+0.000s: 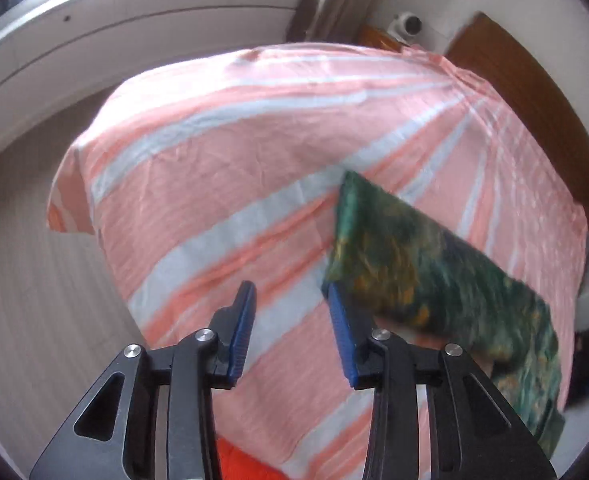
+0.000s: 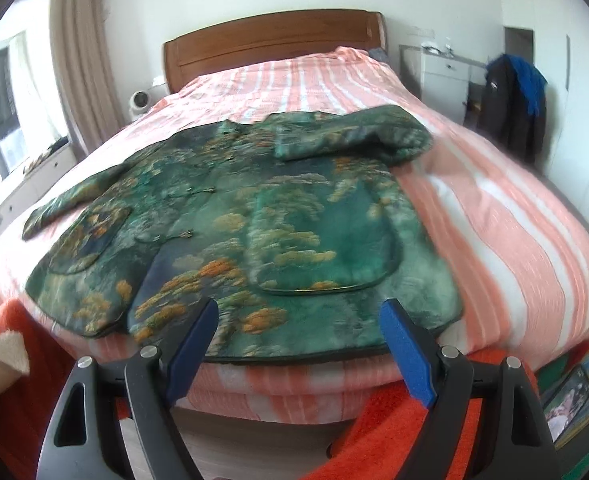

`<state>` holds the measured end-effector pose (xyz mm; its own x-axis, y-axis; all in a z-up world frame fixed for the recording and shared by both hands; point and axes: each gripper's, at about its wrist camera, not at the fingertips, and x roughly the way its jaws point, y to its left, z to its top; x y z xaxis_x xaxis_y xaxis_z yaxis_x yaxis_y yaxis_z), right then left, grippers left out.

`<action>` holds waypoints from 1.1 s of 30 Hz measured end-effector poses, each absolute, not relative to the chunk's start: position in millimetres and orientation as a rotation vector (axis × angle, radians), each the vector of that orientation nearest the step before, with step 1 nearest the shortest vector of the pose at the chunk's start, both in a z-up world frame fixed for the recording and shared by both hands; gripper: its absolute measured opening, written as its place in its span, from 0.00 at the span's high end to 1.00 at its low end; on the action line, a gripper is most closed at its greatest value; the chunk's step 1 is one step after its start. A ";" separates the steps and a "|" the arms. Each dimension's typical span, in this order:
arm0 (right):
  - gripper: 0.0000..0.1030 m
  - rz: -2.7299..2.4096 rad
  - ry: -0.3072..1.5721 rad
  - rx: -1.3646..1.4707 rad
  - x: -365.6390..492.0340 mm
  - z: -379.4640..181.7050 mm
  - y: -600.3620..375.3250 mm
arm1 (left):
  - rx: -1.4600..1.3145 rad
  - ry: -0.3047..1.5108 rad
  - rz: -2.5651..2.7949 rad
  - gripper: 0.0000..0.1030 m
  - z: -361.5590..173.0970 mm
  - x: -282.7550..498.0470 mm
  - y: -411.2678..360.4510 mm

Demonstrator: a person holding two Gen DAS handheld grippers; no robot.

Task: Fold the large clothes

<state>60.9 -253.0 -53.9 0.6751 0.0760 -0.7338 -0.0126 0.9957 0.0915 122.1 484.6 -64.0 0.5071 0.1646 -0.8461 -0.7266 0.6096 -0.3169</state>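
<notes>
Jaws of the left gripper (image 1: 290, 332) stood wide open and held nothing. In the left wrist view, they hung over the striped bedspread (image 1: 222, 152), and a sleeve of the green jacket (image 1: 434, 264) lay at about 3 o'clock, just beside the right pad. Jaws of the right gripper (image 2: 300, 340) were also apart and empty. In the right wrist view, the green jacket (image 2: 254, 216) lay spread flat on the bed (image 2: 514, 220), its hem near the jaws at 12 o'clock, one sleeve folded across the top, with the wooden headboard (image 2: 274, 40) behind.
</notes>
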 end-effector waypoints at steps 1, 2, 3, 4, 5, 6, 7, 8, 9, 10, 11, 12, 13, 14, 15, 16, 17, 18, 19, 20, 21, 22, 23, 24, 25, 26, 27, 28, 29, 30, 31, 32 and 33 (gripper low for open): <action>0.18 0.035 0.841 0.104 66.2 -54.1 -263.9 | -0.699 0.907 0.508 0.48 -65.9 117.5 458.9; 0.17 0.024 0.849 0.123 71.7 -54.8 -273.0 | -0.668 0.931 0.428 0.43 -70.8 119.3 420.5; 0.17 0.010 0.860 0.155 79.9 -55.5 -286.3 | -0.636 0.961 0.336 0.34 -71.7 124.3 385.1; 0.17 0.000 0.875 0.192 88.8 -57.0 -299.9 | -0.595 1.000 0.220 0.27 -75.4 125.5 346.2; 0.15 -0.006 0.896 0.230 98.1 -60.3 -312.3 | -0.560 1.026 0.137 0.24 -82.8 129.0 303.8; 0.15 -0.009 0.922 0.269 107.9 -64.4 -325.4 | -0.512 1.062 0.053 0.21 -87.5 131.4 266.6; 0.15 -0.013 0.950 0.311 118.1 -70.1 -338.9 | -0.464 1.091 0.002 0.21 -88.8 131.1 232.0; 0.15 -0.012 1.001 0.354 130.7 -78.5 -353.1 | -0.417 1.116 -0.043 0.21 -95.9 135.9 201.2; 0.15 0.001 1.052 0.390 140.6 -87.3 -363.5 | -0.388 1.134 -0.076 0.21 -102.7 138.2 178.1; 0.15 0.016 1.083 0.415 146.1 -92.9 -369.6 | -0.374 1.150 -0.103 0.21 -111.2 143.9 160.1; 0.15 0.042 1.117 0.437 151.4 -99.8 -374.6 | -0.369 1.166 -0.122 0.21 -125.4 155.1 151.4; 0.15 0.067 1.146 0.444 154.7 -106.2 -376.8 | -0.364 1.186 -0.131 0.22 -134.3 162.9 139.6; 0.15 0.091 1.183 0.440 157.6 -113.6 -377.0 | -0.366 1.196 -0.141 0.26 -146.2 173.4 140.3; 0.15 0.102 1.204 0.431 158.5 -118.4 -375.8 | -0.366 1.212 -0.156 0.30 -154.0 180.5 132.6; 0.15 0.116 1.216 0.420 159.1 -122.4 -374.2 | -0.372 1.225 -0.172 0.50 -158.5 184.4 133.1; 0.15 0.128 1.222 0.402 159.3 -126.0 -372.3 | -0.362 1.243 -0.173 0.73 -163.0 187.7 126.0; 0.22 0.135 1.225 0.377 160.0 -127.9 -369.8 | -0.345 1.240 -0.171 0.78 -160.5 181.9 127.9; 0.30 0.141 1.228 0.356 161.3 -128.6 -367.3 | -0.330 1.230 -0.178 0.85 -158.7 181.0 123.3; 0.52 0.145 1.231 0.344 162.6 -128.6 -365.9 | -0.319 1.224 -0.185 0.87 -155.8 177.4 121.3; 0.66 0.147 1.235 0.334 163.2 -127.4 -364.0 | -0.307 1.216 -0.186 0.88 -152.1 172.9 120.1; 0.73 0.142 1.235 0.322 162.6 -124.8 -362.6 | -0.307 1.208 -0.191 0.89 -147.8 168.4 120.0; 0.82 0.141 1.234 0.312 161.1 -122.3 -361.1 | -0.314 1.202 -0.196 0.90 -144.2 162.2 123.6; 0.84 0.143 1.231 0.304 159.8 -119.2 -359.4 | -0.319 1.199 -0.194 0.90 -140.8 154.5 128.7; 0.85 0.137 1.228 0.291 157.4 -115.1 -356.6 | -0.323 1.202 -0.191 0.90 -141.4 150.7 129.2; 0.86 0.134 1.226 0.274 153.6 -111.2 -352.9 | -0.327 1.212 -0.185 0.90 -145.1 146.1 128.9; 0.86 0.133 1.232 0.262 152.8 -110.4 -350.4 | -0.333 1.220 -0.174 0.90 -147.9 143.2 131.5; 0.86 0.130 1.238 0.249 151.2 -111.2 -348.6 | -0.343 1.225 -0.161 0.89 -153.6 141.2 131.9; 0.86 0.127 1.241 0.239 148.7 -113.7 -347.1 | -0.347 1.226 -0.151 0.87 -156.8 141.2 133.2; 0.86 0.125 1.238 0.234 149.5 -115.6 -347.5 | -0.341 1.229 -0.134 0.84 -159.4 143.6 132.9; 0.85 0.126 1.230 0.227 151.4 -118.0 -348.9 | -0.333 1.232 -0.119 0.78 -159.3 146.7 132.8; 0.76 0.128 1.229 0.230 154.1 -119.7 -351.9 | -0.327 1.237 -0.101 0.70 -155.6 151.9 132.3; 0.65 0.117 1.240 0.236 157.9 -119.7 -356.5 | -0.319 1.236 -0.088 0.66 -149.0 153.7 133.2; 0.60 0.109 1.254 0.233 160.5 -117.1 -359.9 | -0.301 1.222 -0.073 0.58 -139.0 153.9 134.9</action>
<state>160.5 -359.9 -117.1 0.3107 0.2088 -0.9273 0.0461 0.9711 0.2341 153.9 134.9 -139.0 0.3448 -0.2157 -0.9136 -0.1058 0.9581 -0.2661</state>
